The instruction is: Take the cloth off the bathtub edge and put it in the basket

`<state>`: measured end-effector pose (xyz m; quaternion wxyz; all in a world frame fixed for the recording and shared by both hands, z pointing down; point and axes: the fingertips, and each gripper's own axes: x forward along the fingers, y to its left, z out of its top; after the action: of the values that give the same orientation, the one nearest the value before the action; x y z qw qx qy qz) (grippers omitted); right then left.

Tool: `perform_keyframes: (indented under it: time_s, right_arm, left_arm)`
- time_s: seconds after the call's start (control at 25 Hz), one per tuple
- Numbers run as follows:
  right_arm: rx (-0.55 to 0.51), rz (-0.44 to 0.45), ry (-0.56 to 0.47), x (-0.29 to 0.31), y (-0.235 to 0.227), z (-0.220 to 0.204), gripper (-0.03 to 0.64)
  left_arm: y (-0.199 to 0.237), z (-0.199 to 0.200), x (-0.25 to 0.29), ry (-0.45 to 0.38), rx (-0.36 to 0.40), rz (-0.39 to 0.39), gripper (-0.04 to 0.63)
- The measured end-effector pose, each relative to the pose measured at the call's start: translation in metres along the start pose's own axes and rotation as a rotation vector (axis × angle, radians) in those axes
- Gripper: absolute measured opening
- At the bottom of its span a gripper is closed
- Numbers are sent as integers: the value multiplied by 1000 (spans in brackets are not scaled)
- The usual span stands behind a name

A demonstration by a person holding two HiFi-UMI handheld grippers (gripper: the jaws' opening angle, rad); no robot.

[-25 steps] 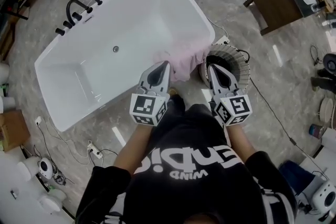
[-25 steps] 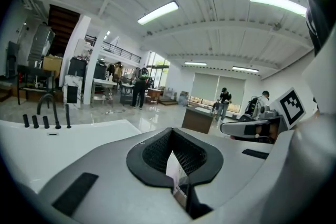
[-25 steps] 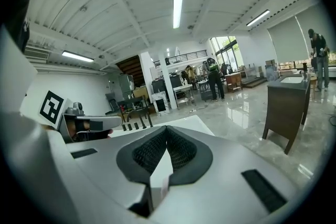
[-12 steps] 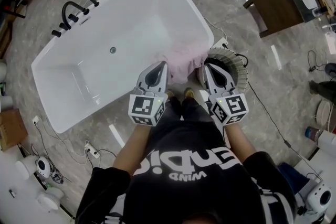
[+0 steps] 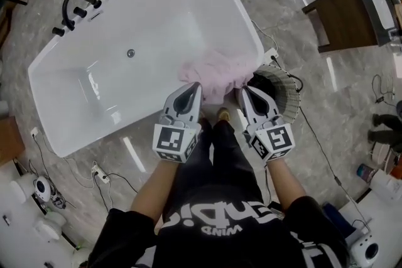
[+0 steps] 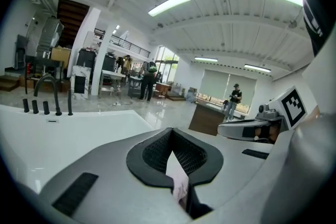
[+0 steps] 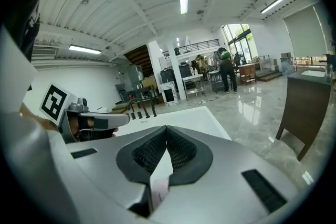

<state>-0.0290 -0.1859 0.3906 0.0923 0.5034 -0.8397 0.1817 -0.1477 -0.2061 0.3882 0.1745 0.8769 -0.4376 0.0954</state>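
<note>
By the bathtub (image 5: pixel 94 94), left tongs (image 5: pixel 196 87) and right tongs (image 5: pixel 242 91) are clenched; shirt (image 5: pixel 220 223) perhaps reads "WIND".

The person wears a black short-sleeved T-shirt (image 5: pixel 232 226) with white lettering and dark trousers (image 5: pixel 217 147). The left hand-held gripper (image 5: pixel 196 86) and right hand-held gripper (image 5: pixel 242 90) have grey shells, black meshed pads (image 6: pixel 152 157) and black-and-white marker cubes (image 5: pixel 176 141).

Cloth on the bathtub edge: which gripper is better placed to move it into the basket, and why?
Probably right: the right gripper points at the cloth beside the basket; the left gripper is farther from the basket.
</note>
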Motion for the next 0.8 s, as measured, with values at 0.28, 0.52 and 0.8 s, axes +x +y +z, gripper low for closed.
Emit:
perform_keyframes:
  time_s: [0.28, 0.52, 0.8]
  right_arm:
    - [15, 39, 21, 44, -16, -46, 12]
    - [-26, 126, 66, 57, -8, -72, 14]
    - [-46, 196, 98, 60, 0, -76, 72]
  left_arm:
    - [27, -53, 39, 23, -23, 14, 14]
    - [32, -81, 50, 49, -45, 11, 14]
    - [30, -85, 44, 54, -52, 7, 14]
